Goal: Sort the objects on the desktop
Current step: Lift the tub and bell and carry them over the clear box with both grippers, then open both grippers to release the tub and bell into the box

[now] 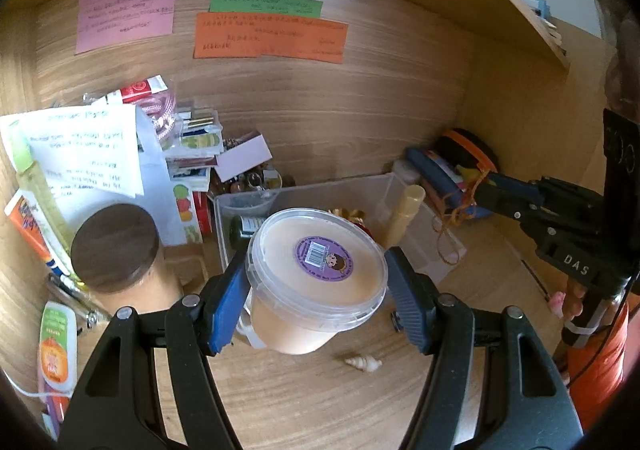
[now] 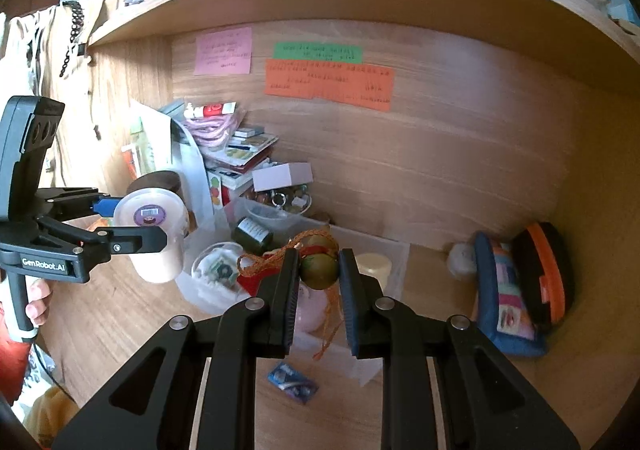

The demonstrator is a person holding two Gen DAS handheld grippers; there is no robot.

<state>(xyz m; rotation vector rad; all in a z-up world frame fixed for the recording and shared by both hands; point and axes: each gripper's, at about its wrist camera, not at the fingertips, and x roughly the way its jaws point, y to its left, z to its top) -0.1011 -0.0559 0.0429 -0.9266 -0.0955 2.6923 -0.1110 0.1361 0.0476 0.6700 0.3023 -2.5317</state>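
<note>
Left claw (image 1: 316, 290) pinches the lidded tub (image 1: 316, 270), upright, above the tabletop's (image 1: 304, 402) near edge; my right claw (image 2: 319, 270) is clamped on a corded gourd charm (image 2: 320, 268). Both hang just short of the clear bin (image 1: 372, 186) ahead; I judge the right nearer.

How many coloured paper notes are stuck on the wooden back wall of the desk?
3. A pink note sits furthest left, a green strip to its right, and a wide orange note directly below the green one. Nothing appears to hide more.
</note>
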